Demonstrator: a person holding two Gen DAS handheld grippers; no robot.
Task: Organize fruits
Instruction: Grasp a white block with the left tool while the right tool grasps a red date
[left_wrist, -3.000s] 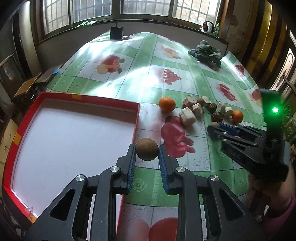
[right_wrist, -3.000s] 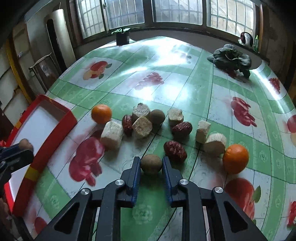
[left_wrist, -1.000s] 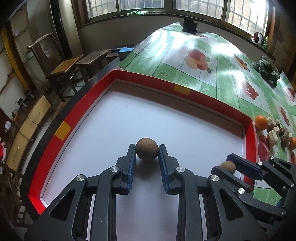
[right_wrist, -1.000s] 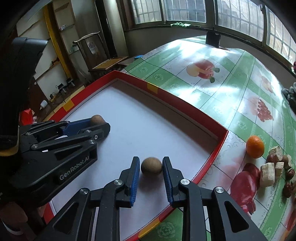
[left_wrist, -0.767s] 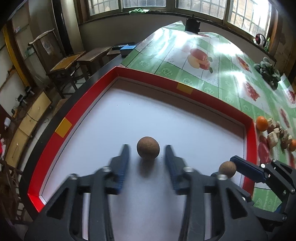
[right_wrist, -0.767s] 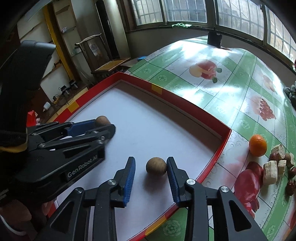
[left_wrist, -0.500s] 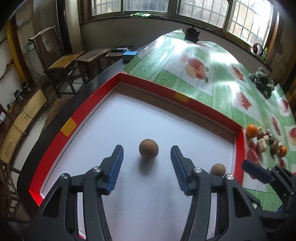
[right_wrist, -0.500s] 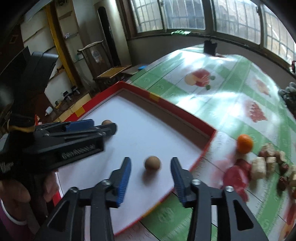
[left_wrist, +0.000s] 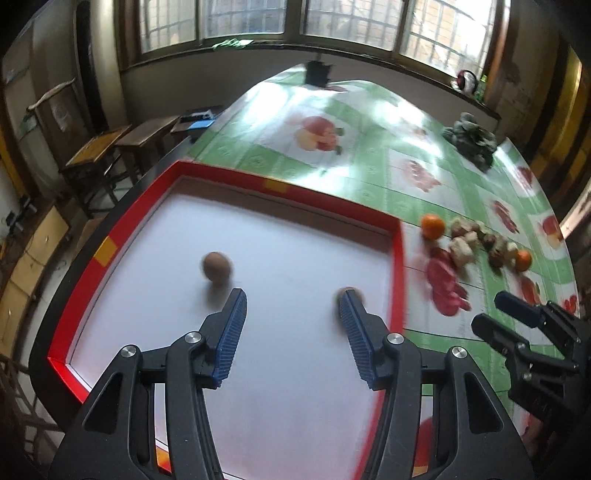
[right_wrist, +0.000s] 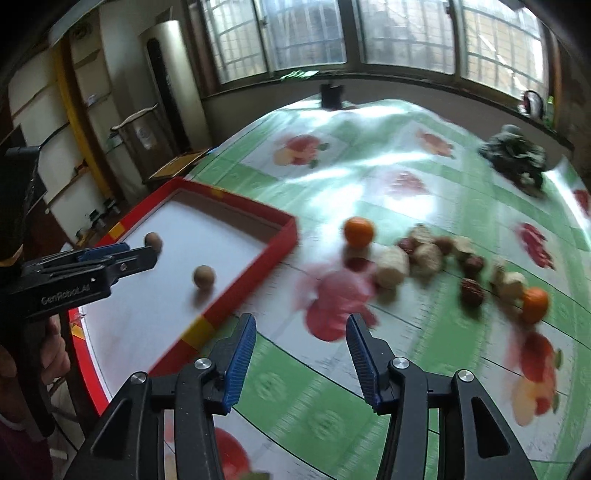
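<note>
Left gripper (left_wrist: 291, 314) fingers spread, empty, over red tray (left_wrist: 398, 258). Right gripper (right_wrist: 299, 339) spread over tablecloth (right_wrist: 369, 184). Two brown fruits (right_wrist: 204, 276) lie loose inside tray; remaining pile (right_wrist: 424, 254) near tray's right edge.

We see a dark leafy bundle (right_wrist: 515, 157) on the fruit-print tablecloth (right_wrist: 369, 177), and wooden desks (left_wrist: 110, 146) beside the table.
</note>
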